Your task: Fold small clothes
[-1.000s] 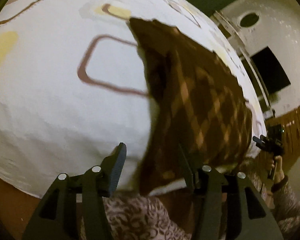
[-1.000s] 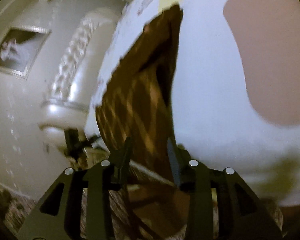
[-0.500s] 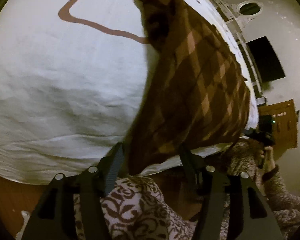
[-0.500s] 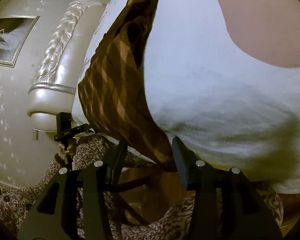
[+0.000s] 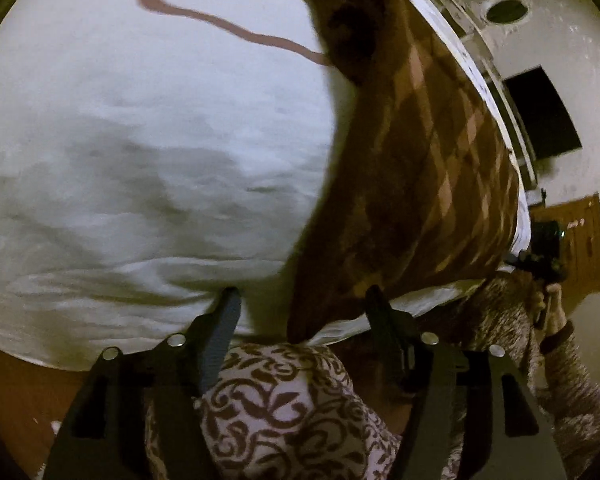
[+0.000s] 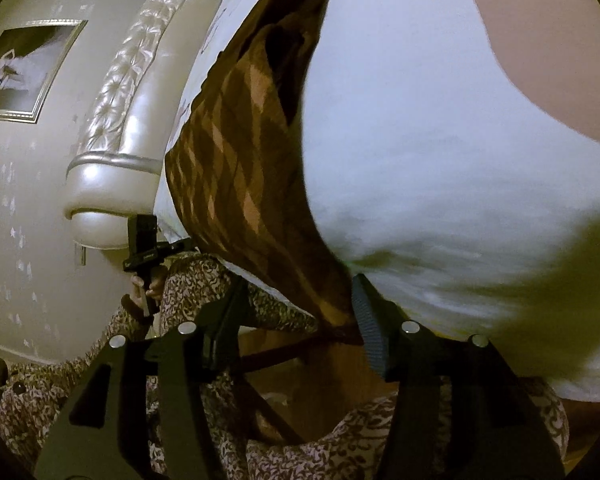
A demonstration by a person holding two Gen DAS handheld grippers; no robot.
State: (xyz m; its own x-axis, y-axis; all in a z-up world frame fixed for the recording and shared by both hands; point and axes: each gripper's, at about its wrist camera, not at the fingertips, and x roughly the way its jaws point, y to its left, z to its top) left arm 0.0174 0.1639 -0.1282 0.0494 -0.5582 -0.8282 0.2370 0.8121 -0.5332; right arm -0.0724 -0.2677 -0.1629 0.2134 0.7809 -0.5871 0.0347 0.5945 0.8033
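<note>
White bed sheet (image 5: 148,128) with a brown diamond-patterned cloth (image 5: 432,184) at its near edge.
Left gripper (image 5: 300,300) and right gripper (image 6: 296,292) both had fingers spread, straddling the cloth's near corners.

My left-hand camera sits low and close at the bed's (image 5: 140,160) near edge, looking across it rightwards; my right-hand camera mirrors it, looking leftwards. Both share the brown checked cloth (image 5: 428,184) (image 6: 236,184) and each sees the other claw
</note>
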